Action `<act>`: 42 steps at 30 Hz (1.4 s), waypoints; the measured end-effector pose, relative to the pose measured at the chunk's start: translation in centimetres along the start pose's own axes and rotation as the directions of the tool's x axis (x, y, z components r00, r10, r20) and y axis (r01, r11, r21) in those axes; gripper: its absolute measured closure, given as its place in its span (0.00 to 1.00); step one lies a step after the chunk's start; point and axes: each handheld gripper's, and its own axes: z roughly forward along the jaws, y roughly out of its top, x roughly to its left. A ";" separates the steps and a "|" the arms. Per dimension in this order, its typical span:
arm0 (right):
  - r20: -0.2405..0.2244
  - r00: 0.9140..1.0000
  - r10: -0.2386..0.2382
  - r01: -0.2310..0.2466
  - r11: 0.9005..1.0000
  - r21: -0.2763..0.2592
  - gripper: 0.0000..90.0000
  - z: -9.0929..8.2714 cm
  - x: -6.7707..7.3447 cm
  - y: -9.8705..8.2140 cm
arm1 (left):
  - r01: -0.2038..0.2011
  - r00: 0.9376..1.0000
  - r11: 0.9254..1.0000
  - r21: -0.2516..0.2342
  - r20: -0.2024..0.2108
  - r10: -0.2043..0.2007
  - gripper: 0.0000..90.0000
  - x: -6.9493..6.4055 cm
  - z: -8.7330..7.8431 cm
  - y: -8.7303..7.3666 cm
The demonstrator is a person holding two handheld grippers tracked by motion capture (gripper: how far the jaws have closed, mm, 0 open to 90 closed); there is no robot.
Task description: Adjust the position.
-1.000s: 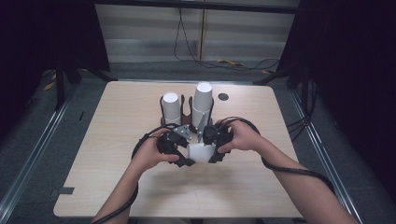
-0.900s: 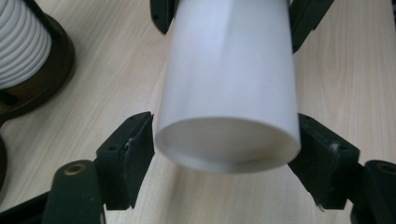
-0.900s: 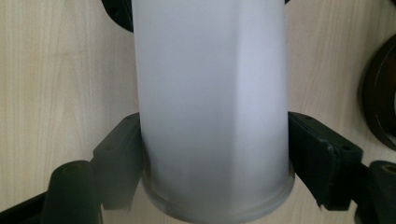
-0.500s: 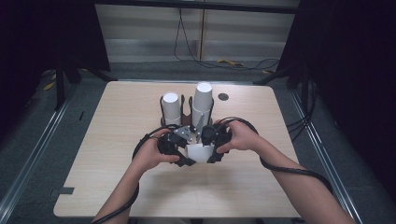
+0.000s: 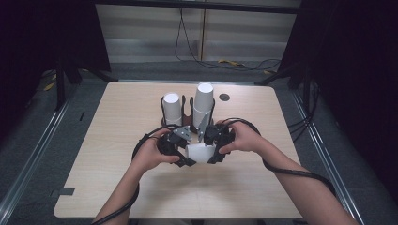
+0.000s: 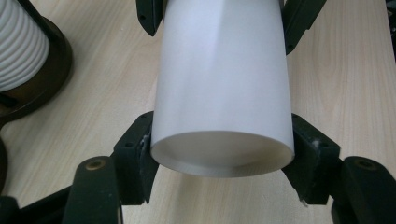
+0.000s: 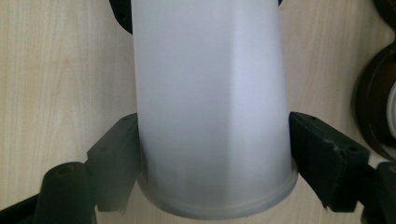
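Note:
A plain white paper cup (image 5: 199, 153) lies level just above the table, held between both hands. My left gripper (image 5: 188, 156) grips its base end; its jaws have just been closing on it, and in the left gripper view both pads (image 6: 136, 156) press the cup (image 6: 224, 93) on either side of my left gripper (image 6: 222, 158). My right gripper (image 5: 212, 151) comes from the opposite side. In the right gripper view, my right gripper (image 7: 215, 156) is shut on the wider rim end of the cup (image 7: 210, 93).
Behind the hands two white cups (image 5: 172, 107) (image 5: 203, 104) stand upside down on dark round stands. A ribbed white cup on a dark base (image 6: 21, 44) shows at the left gripper view's edge, and a dark base (image 7: 376, 107) at the right gripper view's. A black grommet (image 5: 224, 97) sits in the tabletop.

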 end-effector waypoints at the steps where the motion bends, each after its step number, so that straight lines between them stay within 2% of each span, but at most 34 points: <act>1: -0.006 1.000 0.006 -0.006 1.000 -0.003 0.22 -0.1 -0.1 -0.1 | 0.000 1.000 1.000 -0.008 0.000 0.000 0.39 0.0 0.0 0.0; 4: -0.013 1.000 0.013 -0.014 0.999 -0.029 0.17 -0.1 -0.2 -0.3 | -0.014 1.000 1.000 -0.011 -0.016 0.013 0.39 0.0 -0.3 -0.1; 5: -0.016 0.999 0.030 -0.031 0.999 -0.035 0.15 0.0 -0.2 -0.4 | -0.006 1.000 1.000 -0.013 -0.014 0.006 0.39 0.0 -0.5 -0.1; 7: -0.021 0.999 0.032 -0.033 0.998 -0.045 0.15 0.0 -0.2 -0.6 | -0.014 1.000 1.000 -0.021 -0.014 0.014 0.39 0.0 -0.7 0.0; 13: -0.005 0.997 0.073 -0.073 0.994 -0.082 0.15 -0.2 -0.4 -1.4 | 0.013 1.000 1.000 -0.028 -0.016 -0.014 0.39 0.3 -0.9 -0.4; 18: -0.029 0.994 0.104 -0.106 0.988 -0.115 0.15 -0.4 -0.5 -2.4 | 0.027 1.000 0.999 -0.035 -0.015 -0.028 0.39 0.5 -1.2 -0.7; 20: -0.025 0.992 0.120 -0.122 0.984 -0.130 0.15 -0.4 -0.5 -2.7 | 0.024 0.999 0.999 -0.032 -0.021 -0.025 0.39 0.6 -1.3 -0.7; 22: -0.025 0.991 0.128 -0.130 0.980 -0.149 0.15 -0.5 -0.5 -3.0 | 0.041 0.999 0.998 -0.044 -0.020 -0.042 0.39 0.7 -1.4 -0.8; 23: -0.021 0.992 0.126 -0.128 0.978 -0.167 0.15 -0.5 -0.6 -3.2 | 0.029 0.999 0.999 -0.037 -0.020 -0.030 0.39 0.8 -1.5 -0.9; 24: -0.028 0.991 0.134 -0.137 0.975 -0.173 0.15 -0.5 -0.5 -3.3 | 0.046 0.999 0.998 -0.047 -0.020 -0.047 0.39 0.7 -1.6 -0.9; 28: -0.027 0.989 0.147 -0.149 0.970 -0.191 0.15 -0.5 -0.6 -3.8 | 0.056 0.998 0.997 -0.053 -0.024 -0.057 0.39 0.9 -1.9 -1.1; 31: -0.025 0.987 0.158 -0.160 0.961 -0.225 0.15 -0.6 -0.6 -4.2 | 0.057 0.998 0.997 -0.053 -0.027 -0.059 0.39 1.1 -2.2 -1.3; 32: -0.021 0.988 0.156 -0.156 0.957 -0.245 0.15 -0.5 -0.7 -4.4 | 0.072 0.997 0.995 -0.062 -0.025 -0.073 0.39 1.1 -2.2 -1.3; 33: -0.017 0.988 0.151 -0.150 0.955 -0.256 0.15 -0.5 -0.7 -4.5 | 0.066 0.997 0.996 -0.060 -0.026 -0.067 0.39 1.2 -2.3 -1.4; 34: -0.018 0.986 0.167 -0.166 0.952 -0.257 0.15 -0.6 -0.6 -4.6 | 0.068 0.997 0.996 -0.060 -0.027 -0.070 0.39 1.2 -2.3 -1.4; 36: -0.014 0.985 0.169 -0.167 0.946 -0.280 0.15 -0.5 -0.6 -4.7 | 0.077 0.996 0.995 -0.069 -0.034 -0.079 0.39 1.2 -2.4 -1.5; 37: -0.010 0.985 0.171 -0.167 0.945 -0.283 0.15 -0.4 -0.6 -4.9 | 0.069 0.997 0.995 -0.067 -0.032 -0.071 0.39 1.3 -2.5 -1.5; 38: -0.009 0.984 0.176 -0.171 0.941 -0.293 0.15 -0.4 -0.6 -5.0 | 0.081 0.996 0.994 -0.075 -0.034 -0.084 0.39 1.2 -2.6 -1.5; 39: -0.008 0.983 0.185 -0.178 0.936 -0.302 0.15 -0.4 -0.6 -5.1 | 0.068 0.997 0.995 -0.068 -0.033 -0.070 0.39 1.3 -2.7 -1.5; 41: -0.004 0.981 0.192 -0.183 0.927 -0.326 0.15 -0.4 -0.7 -5.4 | 0.082 0.996 0.994 -0.078 -0.032 -0.085 0.39 1.2 -2.7 -1.5; 42: -0.004 0.981 0.192 -0.183 0.927 -0.326 0.15 -0.4 -0.7 -5.4 | 0.082 0.996 0.994 -0.078 -0.032 -0.085 0.39 1.2 -2.7 -1.5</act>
